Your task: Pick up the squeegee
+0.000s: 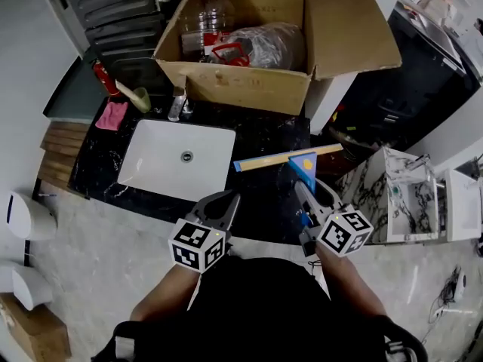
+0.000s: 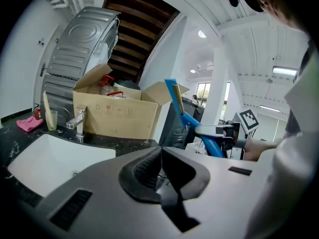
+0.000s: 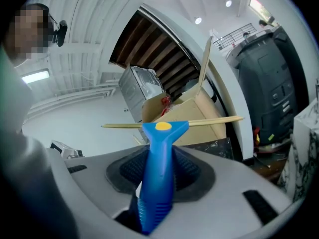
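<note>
Right gripper view shows the right gripper clamped on the blue handle of the squeegee, blade held level above the black countertop beside the sink, apparently for steady carrying, while the left gripper hangs closed and empty.

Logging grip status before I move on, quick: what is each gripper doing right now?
Left gripper: closed, nothing between its jaws.
Right gripper: closed on the handle of the blue squeegee.

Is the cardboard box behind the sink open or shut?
Open: the cardboard box has its flaps standing up, and a plastic bag shows inside it.
</note>
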